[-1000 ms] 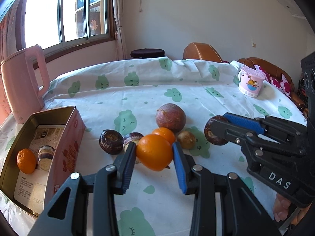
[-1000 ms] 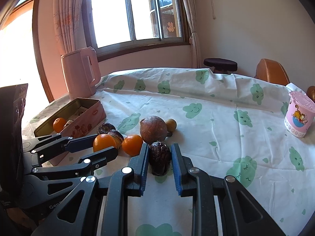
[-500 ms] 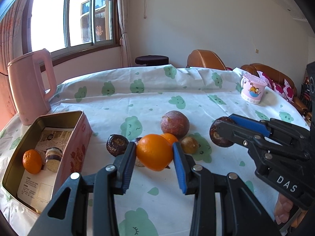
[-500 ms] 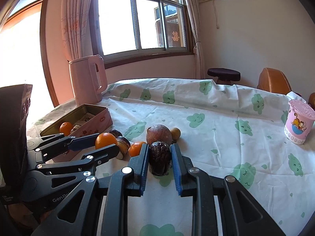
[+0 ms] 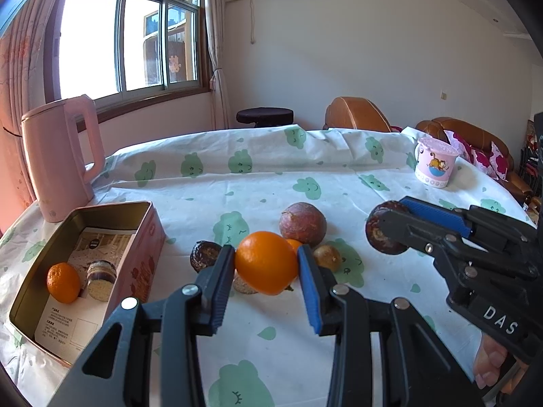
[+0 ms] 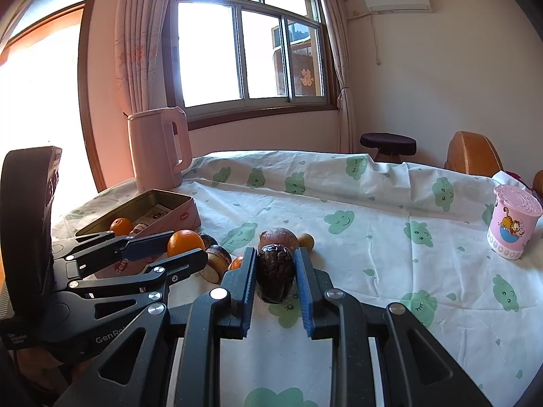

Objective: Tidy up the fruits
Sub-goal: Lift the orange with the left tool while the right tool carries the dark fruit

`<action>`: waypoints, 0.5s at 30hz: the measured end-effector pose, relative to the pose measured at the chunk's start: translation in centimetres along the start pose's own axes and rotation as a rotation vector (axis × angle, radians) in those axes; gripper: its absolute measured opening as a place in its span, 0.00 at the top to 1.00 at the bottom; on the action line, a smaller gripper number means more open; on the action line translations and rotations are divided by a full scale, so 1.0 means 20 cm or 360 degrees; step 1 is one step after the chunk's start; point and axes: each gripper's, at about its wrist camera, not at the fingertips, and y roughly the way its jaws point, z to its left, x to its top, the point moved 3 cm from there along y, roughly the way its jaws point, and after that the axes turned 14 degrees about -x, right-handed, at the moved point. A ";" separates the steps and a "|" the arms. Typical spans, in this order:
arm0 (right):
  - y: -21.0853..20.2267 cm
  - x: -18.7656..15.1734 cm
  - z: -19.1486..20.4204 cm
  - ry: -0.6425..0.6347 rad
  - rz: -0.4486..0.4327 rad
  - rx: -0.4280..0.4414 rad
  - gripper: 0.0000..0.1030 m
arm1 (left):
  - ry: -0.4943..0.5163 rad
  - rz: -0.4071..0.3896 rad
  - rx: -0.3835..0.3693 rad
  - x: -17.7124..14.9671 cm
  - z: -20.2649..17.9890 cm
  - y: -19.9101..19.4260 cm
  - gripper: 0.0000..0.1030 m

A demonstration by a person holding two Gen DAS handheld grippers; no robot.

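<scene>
My left gripper [image 5: 266, 264] is shut on an orange [image 5: 266, 262] and holds it above the table; it also shows in the right wrist view [image 6: 169, 249]. My right gripper [image 6: 275, 271] is shut on a dark wrinkled fruit [image 6: 274, 271], seen in the left wrist view [image 5: 381, 232] to the right. On the cloth lie a large brownish fruit [image 5: 302, 225], a small brown fruit [image 5: 327, 257], a dark fruit [image 5: 204, 254] and a second orange [image 5: 294, 243], partly hidden. A pink tin [image 5: 149, 237] at the left holds an orange [image 5: 63, 282] and a dark fruit [image 5: 101, 275].
A pink kettle [image 5: 57, 159] stands behind the tin at the back left. A pink cartoon cup [image 5: 435, 162] stands at the far right. Chairs and a stool [image 5: 264, 117] are beyond the table's far edge.
Both grippers have risen with their fruits held, so the table and loose fruits sit lower and farther in view. The grips have not changed.
</scene>
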 end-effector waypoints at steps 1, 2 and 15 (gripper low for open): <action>-0.01 0.00 0.00 -0.0001 -0.0009 0.0000 0.76 | 0.0002 -0.0006 0.0001 0.00 0.00 0.00 0.62; -0.01 0.00 0.00 -0.0003 -0.0017 0.0001 0.76 | 0.0004 -0.0010 0.0002 0.00 0.00 -0.01 0.62; -0.07 0.00 0.02 -0.0019 -0.0112 0.0003 0.76 | 0.0036 -0.0091 0.0031 0.00 -0.01 -0.06 0.62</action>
